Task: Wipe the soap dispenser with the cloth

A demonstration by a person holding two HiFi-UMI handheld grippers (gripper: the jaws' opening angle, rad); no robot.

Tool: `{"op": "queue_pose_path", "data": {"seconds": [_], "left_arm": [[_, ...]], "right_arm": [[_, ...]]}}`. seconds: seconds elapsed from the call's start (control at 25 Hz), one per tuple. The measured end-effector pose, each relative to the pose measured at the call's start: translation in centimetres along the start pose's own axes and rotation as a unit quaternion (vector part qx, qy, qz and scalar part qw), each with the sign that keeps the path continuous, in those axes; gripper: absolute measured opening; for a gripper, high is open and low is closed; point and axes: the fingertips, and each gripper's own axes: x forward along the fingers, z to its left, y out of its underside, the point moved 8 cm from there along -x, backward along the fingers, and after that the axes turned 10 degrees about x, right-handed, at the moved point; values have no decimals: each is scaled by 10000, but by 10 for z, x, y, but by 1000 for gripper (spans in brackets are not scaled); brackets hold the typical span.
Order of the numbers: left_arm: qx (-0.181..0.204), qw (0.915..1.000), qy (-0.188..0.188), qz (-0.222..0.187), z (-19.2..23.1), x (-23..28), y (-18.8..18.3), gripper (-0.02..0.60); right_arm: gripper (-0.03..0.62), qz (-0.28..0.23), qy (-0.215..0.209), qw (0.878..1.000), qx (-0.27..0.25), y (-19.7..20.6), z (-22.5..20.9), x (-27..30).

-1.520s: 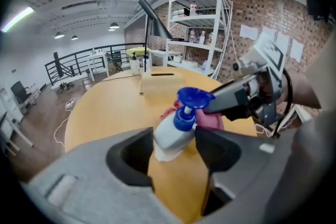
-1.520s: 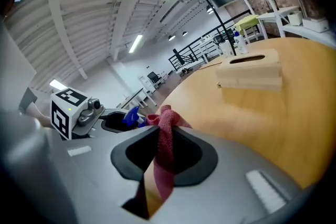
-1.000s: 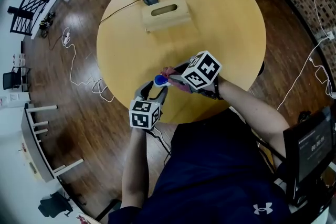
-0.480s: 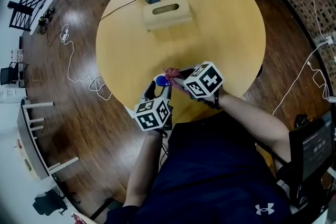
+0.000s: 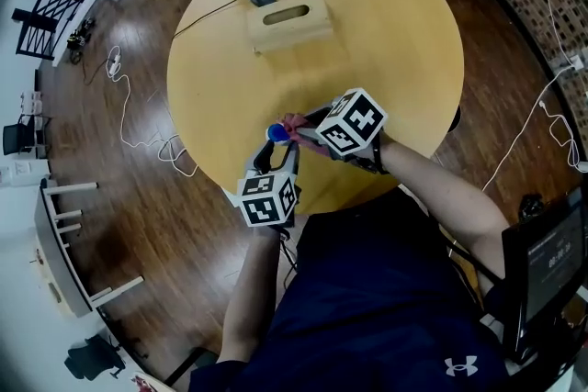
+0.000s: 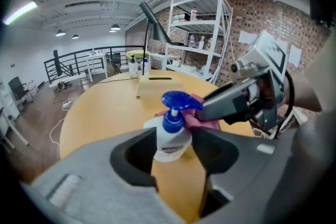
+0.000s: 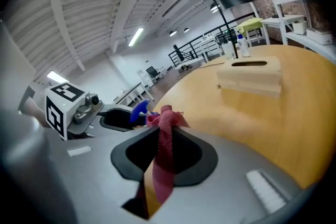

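**Position of the work.** The soap dispenser (image 6: pixel 170 131) stands near the front edge of the round desk (image 5: pixel 367 32), close to the person. Its long axis is upright and its blue pump head is on top.

**Left tongs** (image 6: pixel 173 137). They approach from the person's side, angled downward, and the bottle sits directly between their tips. The jaws have just been closing, and both tips now appear to bear on the white body, holding it steady.

**Right tongs** (image 7: pixel 165 131). They are set narrow and pinch the red cloth (image 7: pixel 167 115), which bunches above the tips and hangs below them. These tongs come in from the dispenser's right. The cloth's bunched end lies against or just beside the pump neck on that side. The coming wipe therefore turns on the right hand travelling along the upright bottle while the left hand braces it.

**Not verifiable.**
- The bottle's lower body is hidden behind the left jaws, so it is unclear whether the base rests on the desk.
- In the head view only the blue cap shows between the two tongs.
- No view settles whether the cloth actually touches the white body.
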Motion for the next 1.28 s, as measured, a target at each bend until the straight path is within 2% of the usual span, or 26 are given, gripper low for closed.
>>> {"op": "queue_pose_path", "data": {"seconds": [0.16, 0.24, 0.36, 0.44, 0.52, 0.6, 0.68, 0.76, 0.84, 0.96, 1.12, 1.2, 1.28], "left_arm": [[40, 9999, -109, 28, 0, -3, 3, 210], [-61, 9999, -83, -43, 0, -4, 3, 213], [-3, 9999, 5, -161, -2, -5, 7, 219], [-13, 9997, 16, -233, -2, -7, 11, 229], [-189, 9994, 14, -291, 2, -7, 12, 229], [-341, 9990, 23, -290, 6, -9, 12, 229], [-339, 9992, 5, -214, 5, -9, 12, 229], [-308, 9995, -15, -110, 3, -9, 14, 228], [-365, 9993, -20, -111, 0, -11, 14, 229], [-483, 9987, -10, -186, -4, -12, 10, 229], [-535, 9985, -115, -82, 3, -10, 8, 232], [-669, 9976, -125, -92, 8, -13, 10, 232], [-728, 9972, -83, -156, 7, -17, 12, 225]], "right_arm": [[71, 74, 38, 9999, 110, 10, 6, 6], [71, 67, 3, 9997, 246, 15, 9, 4], [69, 275, -37, 9989, 368, 19, 9, 1], [69, 534, 253, 9982, 118, 22, 6, -3], [69, 729, 569, 9956, -171, 24, 0, -3], [69, 692, 647, 9954, -110, 25, -6, -5], [71, 410, 660, 9968, 159, 19, -11, -12], [71, 50, 500, 9978, 429, 7, -10, -17], [71, -99, 248, 9984, 490, -3, -9, -12], [71, 210, 78, 9983, 544, -3, -12, 6], [71, 614, -113, 9943, 868, 15, -14, 16], [71, 647, -137, 9942, 844, 24, -8, 11], [71, 470, -153, 9964, 692, 26, 2, 5]]}}
